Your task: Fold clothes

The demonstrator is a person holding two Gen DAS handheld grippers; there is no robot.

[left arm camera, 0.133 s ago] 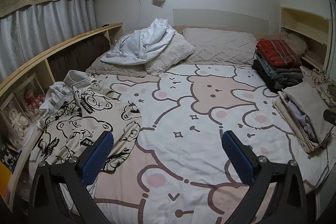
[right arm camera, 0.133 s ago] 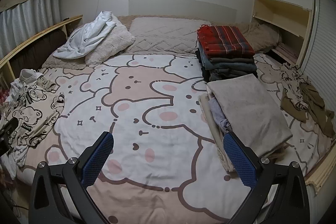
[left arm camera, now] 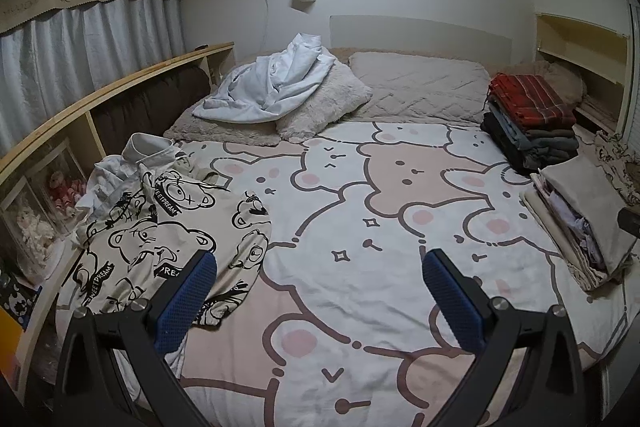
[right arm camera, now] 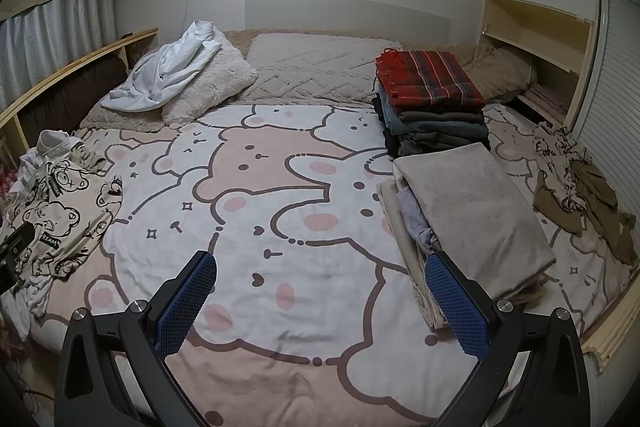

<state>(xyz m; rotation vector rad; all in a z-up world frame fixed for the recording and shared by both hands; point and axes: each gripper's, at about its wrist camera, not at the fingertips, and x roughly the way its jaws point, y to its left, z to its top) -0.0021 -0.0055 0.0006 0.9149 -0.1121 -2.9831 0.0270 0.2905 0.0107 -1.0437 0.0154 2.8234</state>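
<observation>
Nothing has moved since the last frame that I can see: both views match, cloth and stacks in the same spots.

My left gripper (left arm camera: pixel 320 291) is released, jaws spread wide, nothing between the blue pads (left arm camera: pixel 186 301). It hangs above the bed (left arm camera: pixel 360 227), not touching the cover. The bear shirt (left arm camera: pixel 160 239) lies rumpled just ahead of the left finger and off to its left, partly hidden behind that pad. A white collared garment (left arm camera: pixel 132 155) is bunched beyond it, touching its far edge. Ahead of the right finger and off to its right sits the beige stack (left arm camera: pixel 588 223); further on, the dark stack (left arm camera: pixel 528 123) with red plaid on top. The two stacks sit just beside each other. Far ahead between the fingers: pillows (left arm camera: pixel 420 87), with a white cloth (left arm camera: pixel 276 83) heaped on the left one.

My right gripper (right arm camera: pixel 320 291) is also released, jaws wide, empty, above the cover. The beige stack (right arm camera: pixel 476 215) is right ahead of the right finger, its near corner hidden behind that pad (right arm camera: pixel 456 307). The dark stack (right arm camera: pixel 432 107) is beyond it. Further right of that finger, an olive and printed heap (right arm camera: pixel 576 183) lies loose near the bed edge, apart from the stacks. The bear shirt (right arm camera: pixel 60 223) is well to the left of the left finger. The black tip of the other gripper pokes in at the left edge, over that shirt.

Bare cover lies between both finger pairs.
</observation>
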